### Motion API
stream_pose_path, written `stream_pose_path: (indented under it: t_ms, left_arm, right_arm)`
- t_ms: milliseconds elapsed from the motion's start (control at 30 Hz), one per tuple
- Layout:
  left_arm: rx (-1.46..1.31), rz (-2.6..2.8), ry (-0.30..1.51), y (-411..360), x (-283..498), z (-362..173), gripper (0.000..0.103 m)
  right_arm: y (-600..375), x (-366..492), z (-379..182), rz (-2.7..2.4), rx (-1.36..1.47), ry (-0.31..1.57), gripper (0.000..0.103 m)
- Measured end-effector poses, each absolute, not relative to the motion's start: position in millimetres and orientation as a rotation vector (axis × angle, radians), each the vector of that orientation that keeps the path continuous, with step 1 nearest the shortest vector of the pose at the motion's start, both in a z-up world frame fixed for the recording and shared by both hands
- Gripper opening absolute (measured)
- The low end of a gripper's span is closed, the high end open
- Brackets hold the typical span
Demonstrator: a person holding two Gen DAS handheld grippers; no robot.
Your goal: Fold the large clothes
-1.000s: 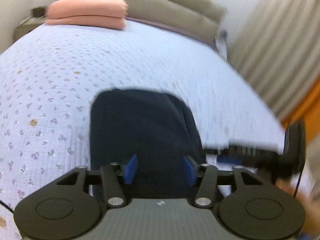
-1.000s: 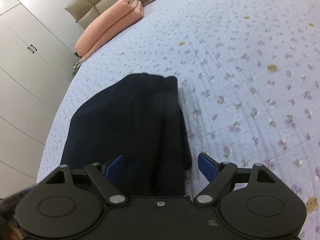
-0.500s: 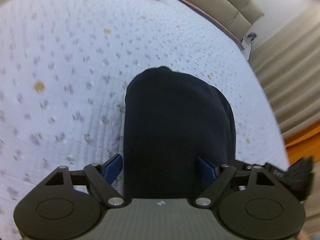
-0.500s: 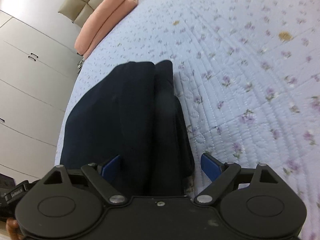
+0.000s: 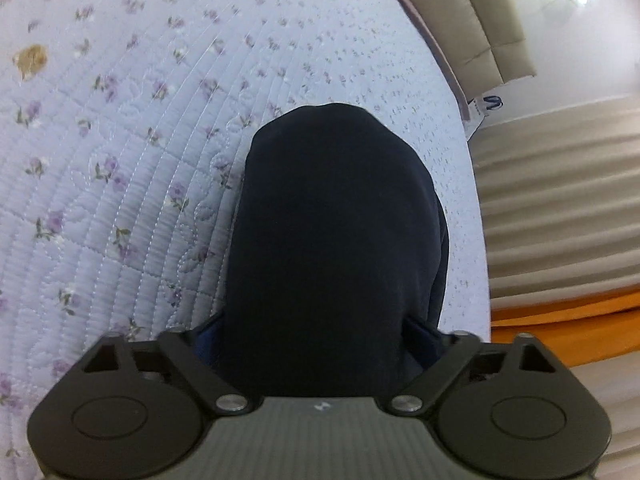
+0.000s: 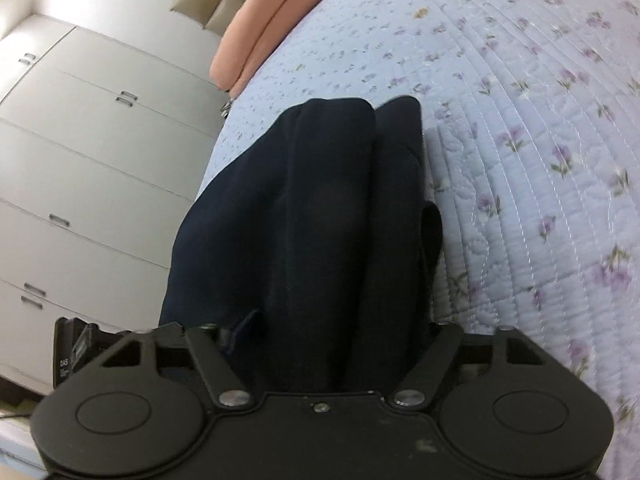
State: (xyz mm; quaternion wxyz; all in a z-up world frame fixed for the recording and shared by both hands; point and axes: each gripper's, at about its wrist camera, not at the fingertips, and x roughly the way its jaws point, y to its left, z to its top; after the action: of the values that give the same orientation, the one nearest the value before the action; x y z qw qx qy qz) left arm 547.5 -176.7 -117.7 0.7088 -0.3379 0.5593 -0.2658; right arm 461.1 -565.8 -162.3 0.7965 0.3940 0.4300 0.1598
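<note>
Left wrist view: dark navy garment (image 5: 332,240) lies on the quilted floral bedspread (image 5: 120,160), close to the bed's edge by the curtain side. Already folded into a long narrow bundle, long axis running straight away from the left gripper (image 5: 316,344), rounded end pointing toward the headboard. Jaws stand wide and have just been closing; near end of the bundle sits between them. Blue pads mostly hidden by cloth, so can't tell if they press yet.

Right wrist view: same garment (image 6: 320,220), near the bed's edge by the wardrobe (image 6: 80,140). Two thick ridges side by side, a loose flap on the bedspread (image 6: 540,160) side. Right gripper (image 6: 332,344) wide, jaws just been closing around the near end; contact not clear either.

Handling guess: soft, thick knit, limp, some weight, not slippery. Will sag and unroll if lifted from one layer. Grab the near end through all layers, both grippers level, tuck flap first.
</note>
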Motion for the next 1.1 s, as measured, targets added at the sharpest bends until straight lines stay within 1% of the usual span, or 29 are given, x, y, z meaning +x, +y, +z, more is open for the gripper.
stream_pose_path:
  t_ms: [33,67,100,133,200,300,467,633,733,767,833,933,967,1033,1100]
  left_arm:
    - [-0.752,-0.598,1.243,-175.6,547.8,-116.9,0.073]
    - [-0.735,-0.620,1.241,-174.7,547.7,-113.1,0.062]
    - [-0.719,-0.642,1.238,-173.3,549.0,-109.6,0.056]
    - [-0.720,-0.663,1.239,-171.1,549.1,-106.4,0.055]
    - [-0.750,-0.714,1.239,-163.6,549.0,-100.0,0.052]
    - [-0.761,-0.773,1.216,-145.2,539.7,-77.6,0.052]
    - [-0.747,-0.818,1.199,-89.5,512.9,-29.9,0.053]
    - [-0.749,-0.824,1.233,-32.7,484.5,-6.4,0.054]
    - [-0.718,-0.808,1.247,-3.1,470.5,-15.8,0.055]
    - [-0.707,-0.793,1.256,3.5,467.7,-24.7,0.057]
    - [-0.662,-0.761,1.270,14.8,463.6,-50.9,0.061]
    - [-0.521,-0.610,1.292,25.6,463.2,-98.5,0.070]
    - [-0.533,-0.588,1.261,34.5,463.3,-106.7,0.075]
    - [-0.623,-0.622,1.214,51.8,461.4,-106.0,0.072]
    - [-0.548,-0.596,1.119,63.6,451.3,-93.3,0.072]
  right_arm:
    - [-562.7,459.2,-161.0,0.336,0.851,0.916,0.069]
    - [-558.6,458.5,-159.3,0.335,0.855,0.913,0.062]
    - [-554.6,456.8,-155.2,0.331,0.855,0.905,0.059]
    - [-550.4,454.6,-149.8,0.339,0.857,0.891,0.056]
    - [-540.9,450.0,-136.3,0.366,0.872,0.860,0.056]
    - [-518.7,433.5,-103.1,0.380,0.852,0.810,0.056]
    - [-462.6,387.9,-51.4,0.384,0.819,0.780,0.056]
    - [-398.8,341.6,-15.5,0.367,0.772,0.779,0.055]
    - [-369.2,327.2,-23.7,0.358,0.765,0.812,0.055]
    - [-363.5,326.7,-30.5,0.357,0.768,0.828,0.055]
    - [-354.0,329.3,-53.6,0.336,0.780,0.870,0.055]
    - [-353.9,333.2,-101.0,0.256,0.746,0.950,0.055]
    - [-359.6,332.9,-114.2,0.211,0.747,0.963,0.072]
    - [-380.9,322.8,-131.1,0.225,0.886,0.904,0.078]
    - [-394.8,311.8,-129.6,0.213,0.869,0.851,0.078]
